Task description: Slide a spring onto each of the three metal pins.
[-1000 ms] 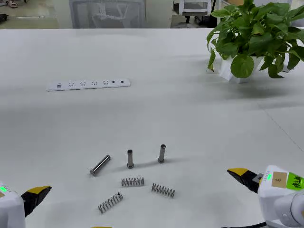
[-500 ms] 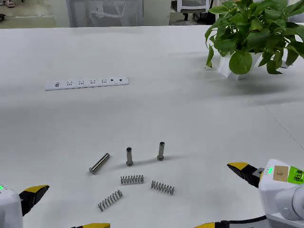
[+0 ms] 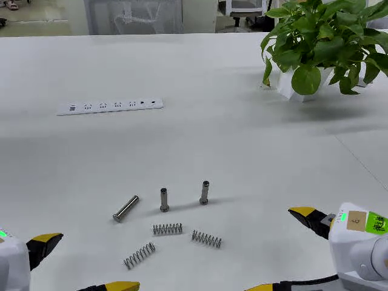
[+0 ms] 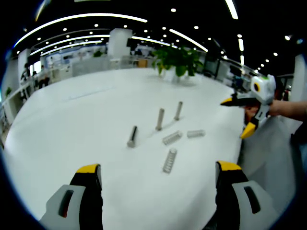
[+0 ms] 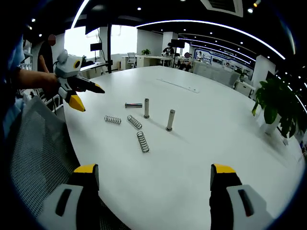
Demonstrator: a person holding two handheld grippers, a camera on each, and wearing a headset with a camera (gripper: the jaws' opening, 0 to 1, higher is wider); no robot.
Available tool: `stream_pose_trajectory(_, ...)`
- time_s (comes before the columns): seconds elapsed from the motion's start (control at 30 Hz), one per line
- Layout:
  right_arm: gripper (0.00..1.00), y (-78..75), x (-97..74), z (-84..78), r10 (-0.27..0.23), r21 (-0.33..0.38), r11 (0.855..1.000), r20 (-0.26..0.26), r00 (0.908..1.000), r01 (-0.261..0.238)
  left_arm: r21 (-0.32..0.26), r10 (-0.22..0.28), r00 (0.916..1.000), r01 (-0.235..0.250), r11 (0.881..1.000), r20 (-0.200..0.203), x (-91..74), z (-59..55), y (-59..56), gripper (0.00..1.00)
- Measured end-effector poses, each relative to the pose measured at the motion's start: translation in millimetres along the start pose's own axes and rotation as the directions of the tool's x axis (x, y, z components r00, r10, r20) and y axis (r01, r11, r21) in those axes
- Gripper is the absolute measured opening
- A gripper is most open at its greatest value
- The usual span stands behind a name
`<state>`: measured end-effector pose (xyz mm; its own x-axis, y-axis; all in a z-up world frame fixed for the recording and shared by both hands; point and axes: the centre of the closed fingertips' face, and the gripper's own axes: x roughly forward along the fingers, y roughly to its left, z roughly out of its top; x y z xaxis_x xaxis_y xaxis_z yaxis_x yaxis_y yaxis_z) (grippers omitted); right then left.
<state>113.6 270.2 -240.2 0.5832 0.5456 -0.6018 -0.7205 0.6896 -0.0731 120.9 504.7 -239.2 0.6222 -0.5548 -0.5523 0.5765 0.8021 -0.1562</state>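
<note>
Change since a second ago: both tongs have come up a little, so each one's second yellow tip now shows at the bottom edge of the head view. Pins and springs lie as they did.
Springs: all three lie loose on the table. The middle spring [image 3: 168, 228] is just in front of the pins, the right-hand spring [image 3: 207, 239] is beside it, and the near spring [image 3: 139, 255] is closest to me. None is on a pin yet.
Pins: the middle pin [image 3: 164, 199] and the right-hand pin [image 3: 205, 192] stand upright on their wider ends. The lying pin [image 3: 125, 208] is on its side, off to their left.
Left tongs: my left tongs [image 3: 100, 260] are spread wide, hold nothing, and are short of the near spring.
Right tongs: my right tongs [image 3: 268, 250] are also spread wide and hold nothing, to the right of the springs.
Step in hand: I judge it to be the first reach for a spring.
Doing it well: I should pinch a spring lightly across its coils near one end and leave the other end open. Then I line it up over an upright pin and lower it straight. These pins look easy to topple, so the other tongs should steady the shank low down.
Lying pin: it is best left to last, and it needs standing up or holding first.
Table: the white table [image 3: 242, 145] carries a power strip [image 3: 110, 106] and a potted plant [image 3: 321, 42], both well apart from the work.
</note>
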Motion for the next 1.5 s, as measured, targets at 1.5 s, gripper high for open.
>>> stream_pose_trajectory(1.5,0.96,-3.4,-0.6,-0.2,-0.006,-0.006,1.000,-0.004,1.0000,0.006,0.181,-0.052,0.9828,0.085,0.980,-0.177,46.5,39.8,28.5,0.79)
